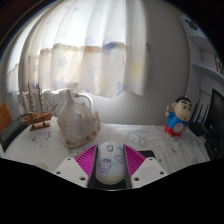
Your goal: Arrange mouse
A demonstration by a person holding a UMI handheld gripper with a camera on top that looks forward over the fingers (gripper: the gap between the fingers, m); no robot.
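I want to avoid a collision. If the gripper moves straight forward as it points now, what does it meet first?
The gripper holds the mouse between its fingers. Straight ahead the table looks free up to the curtain. The white jug stands slightly left, so depth is uncertain.

My hand-held gripper (111,166) is level and points straight ahead. Its two fingers come up from below, their striped pink pads (87,160) turned inward. They are closed against the two sides of the mouse (112,163), which fills the space between them.
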